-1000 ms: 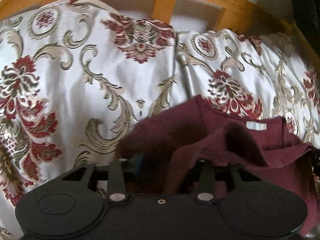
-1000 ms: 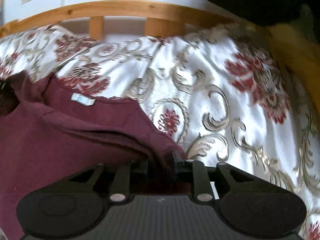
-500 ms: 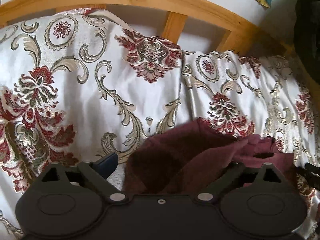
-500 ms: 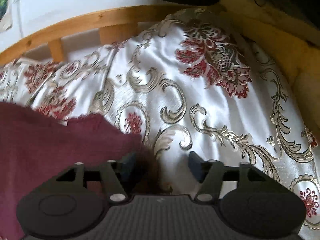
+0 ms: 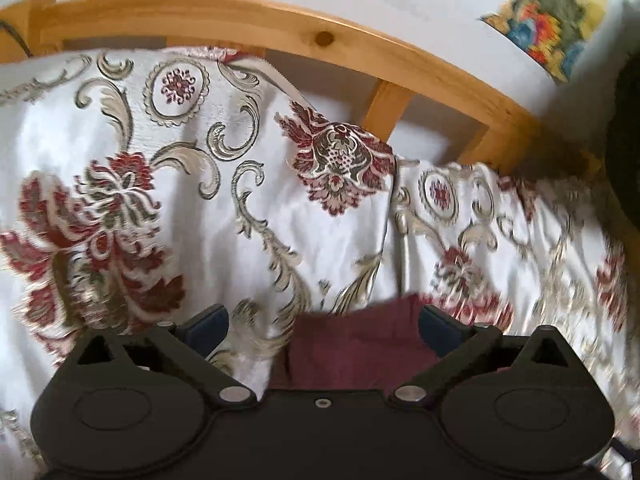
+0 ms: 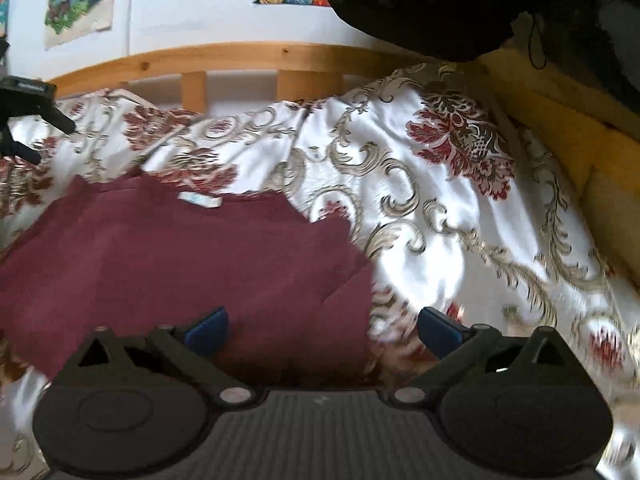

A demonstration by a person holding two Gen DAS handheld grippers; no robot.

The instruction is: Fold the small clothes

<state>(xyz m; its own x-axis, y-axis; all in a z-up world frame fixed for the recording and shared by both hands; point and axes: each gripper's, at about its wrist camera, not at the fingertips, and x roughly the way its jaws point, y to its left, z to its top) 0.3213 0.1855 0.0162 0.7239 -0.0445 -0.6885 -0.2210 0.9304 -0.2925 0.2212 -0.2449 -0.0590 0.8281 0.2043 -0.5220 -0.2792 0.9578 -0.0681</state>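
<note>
Left claw (image 5: pixel 323 326) spread wide, gripping nothing; maroon garment (image 5: pixel 360 344) edge low between fingers at 6 o'clock, on floral bedspread (image 5: pixel 200 220); wooden headboard (image 5: pixel 280 32) at 12. Right claw (image 6: pixel 323 326) likewise wide, empty; maroon garment (image 6: pixel 180 264) lying flat at 9 o'clock, white label (image 6: pixel 200 200) on upper edge, bedspread (image 6: pixel 440 220) toward 3.

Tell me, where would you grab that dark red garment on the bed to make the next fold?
Probably the maroon garment at its right-hand edge, where a layered flap ends beside the bedspread. The cloth lies flat, so only an edge offers something to pinch. The open right gripper already straddles that edge, so it could come in low from the right; the left gripper is open too.
</note>
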